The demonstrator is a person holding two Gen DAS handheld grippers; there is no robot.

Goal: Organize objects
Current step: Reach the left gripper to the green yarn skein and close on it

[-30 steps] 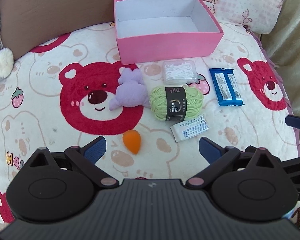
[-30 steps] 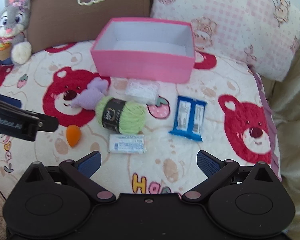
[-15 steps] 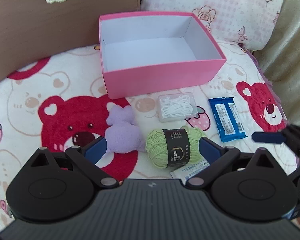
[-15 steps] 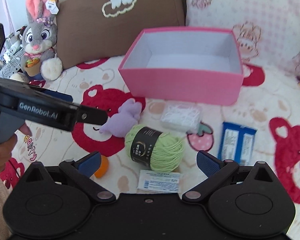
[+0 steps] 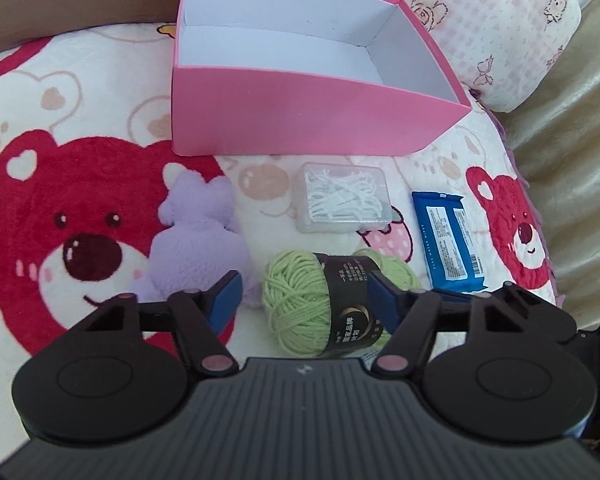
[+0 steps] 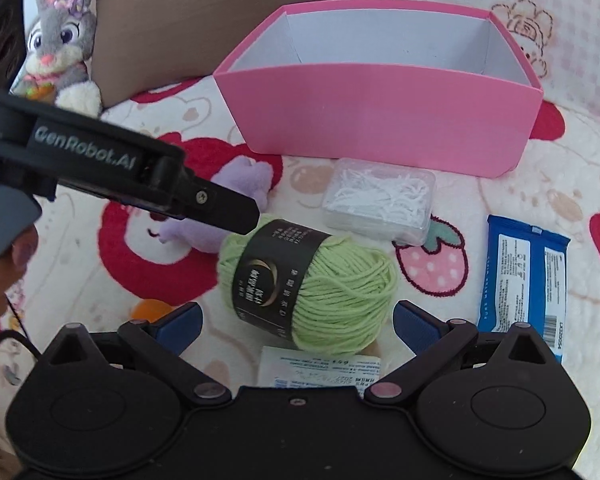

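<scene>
Yarn (image 5: 320, 308) sits between my left gripper (image 5: 302, 298) jaws, which have just been closing without pressing yet; it may roll away. Right gripper (image 6: 296, 326) jaws gape wide, holding nothing.

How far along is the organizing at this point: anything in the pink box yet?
Nothing is done: the pink box is empty. In hand: the left claw, jaws just closing, straddles the green yarn; contact unclear. Left outside: purple plush, floss pick case, blue wipes, white packet, orange item.

A home bedroom: a bed under a bear-print blanket (image 6: 540, 196), backed by a brown cushion (image 6: 220, 20), a pink checked pillow (image 5: 500, 28) and a plush rabbit (image 6: 60, 44).
</scene>
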